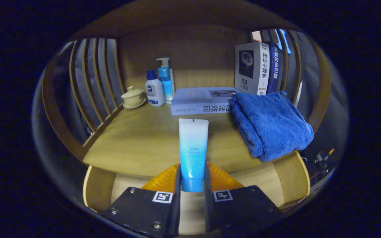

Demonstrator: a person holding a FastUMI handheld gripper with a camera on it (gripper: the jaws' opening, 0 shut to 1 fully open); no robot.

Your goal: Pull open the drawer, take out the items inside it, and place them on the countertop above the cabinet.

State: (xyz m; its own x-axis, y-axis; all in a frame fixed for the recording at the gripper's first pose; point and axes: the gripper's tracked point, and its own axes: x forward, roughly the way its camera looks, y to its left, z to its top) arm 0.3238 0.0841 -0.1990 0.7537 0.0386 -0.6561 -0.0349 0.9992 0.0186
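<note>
While I hold the tube (193, 145) upright between the fingers of the hand-held gripper (192, 180), both pressing on its lower end by the cap, I read the table (144, 138) from left to right. At the far left sit a lidded cup on a saucer (133, 97), then two bottles (159, 86), one with a pump top. Next comes a book lying flat (201, 100), just beyond the tube. Right of it lies a folded blue towel (270, 125), overhanging the near edge, with upright books (258, 67) behind it. The tube seems to stand over the near middle of the table, ready to be set down, I judge. My worry is the narrow cap: released upright, the tube could topple onto the book or roll off the near edge. Drifting right would snag the towel and drag it off.
</note>
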